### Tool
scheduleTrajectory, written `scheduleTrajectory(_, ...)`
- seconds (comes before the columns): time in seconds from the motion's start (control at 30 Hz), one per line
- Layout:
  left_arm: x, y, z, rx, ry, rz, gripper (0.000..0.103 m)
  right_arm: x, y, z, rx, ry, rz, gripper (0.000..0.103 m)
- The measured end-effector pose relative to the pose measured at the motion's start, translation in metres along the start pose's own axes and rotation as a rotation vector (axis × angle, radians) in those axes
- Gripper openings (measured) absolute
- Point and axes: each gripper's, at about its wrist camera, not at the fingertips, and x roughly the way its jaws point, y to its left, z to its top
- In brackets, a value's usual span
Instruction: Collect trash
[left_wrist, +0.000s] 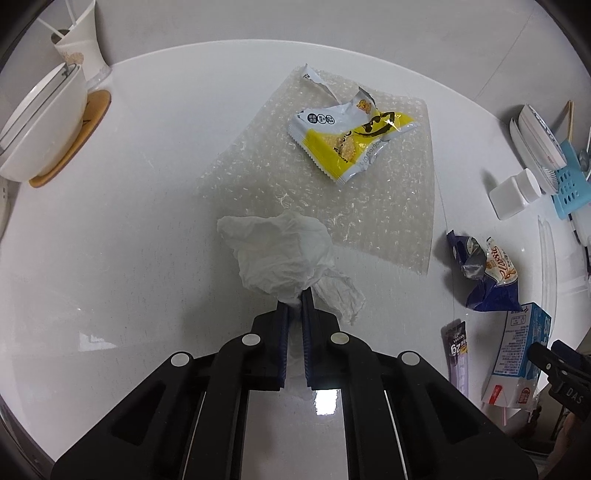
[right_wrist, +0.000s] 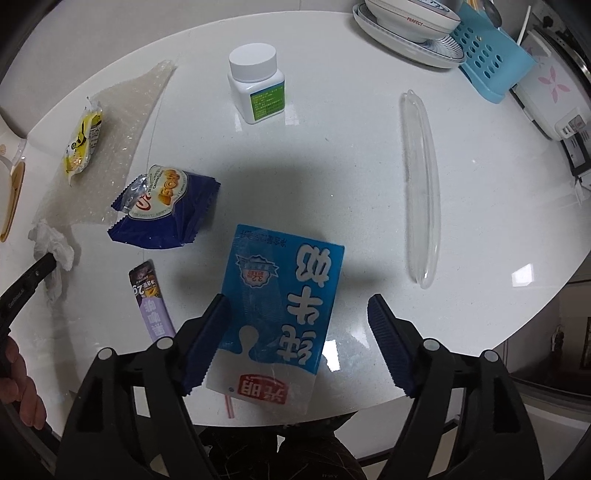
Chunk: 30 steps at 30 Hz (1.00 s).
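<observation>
The crumpled white paper tissue (left_wrist: 284, 254) lies on the white counter (left_wrist: 129, 221) straight ahead of the left tool (left_wrist: 296, 300), whose two dark blue pads are pressed together on the tissue's near corner. Just beyond it is a clear sheet of bubble wrap (left_wrist: 369, 192) with a torn yellow-and-white snack wrapper (left_wrist: 347, 144) on top. To the right of that tool lie a crumpled dark blue biscuit wrapper (left_wrist: 487, 273), a thin purple sachet (left_wrist: 458, 354) and a blue-and-white milk carton (left_wrist: 517, 354).

The grip takes only a pinch of tissue, so I judge a slow, straight lift is best, checking that the loose tail beside the right pad comes up too and that the bubble wrap is not dragged along.

The right wrist view shows the right tool (right_wrist: 299, 310) with its pads wide apart, the milk carton (right_wrist: 280, 314) flat between them: the left pad is at the carton's edge, the right pad stands clear of it. To take it, the pads should close squarely across the carton's width. This view alone shows a white pill bottle with a green label (right_wrist: 256, 85), a long clear plastic tube (right_wrist: 421, 192) and a striped straw (right_wrist: 228, 402) under the carton. Only the left wrist view shows the pinch on the tissue and a white bowl on a round wooden coaster (left_wrist: 40, 133).
</observation>
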Motion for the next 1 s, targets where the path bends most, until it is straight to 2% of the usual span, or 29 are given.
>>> scheduleTrajectory(0.23, -0.007, 0.003, -0.005, 0.000, -0.013, 0.004, 0.006, -0.001, 0.004, 0.003, 0.016, 0.006, 0.001, 0.074)
scheduleTrajectory(0.6, -0.018, 0.003, -0.007, 0.019, -0.034, 0.007, 0.006, 0.015, 0.002, 0.006, 0.072, 0.073, 0.023, 0.076)
scheduleTrajectory(0.67, -0.018, 0.003, -0.007, 0.021, -0.032, 0.006, 0.006, 0.017, 0.000, 0.007, 0.080, 0.077, 0.034, 0.069)
scheduleTrajectory(1.0, -0.026, -0.002, -0.012, 0.028, -0.034, 0.000, 0.005, -0.001, -0.008, 0.004, 0.053, 0.020, 0.041, 0.067)
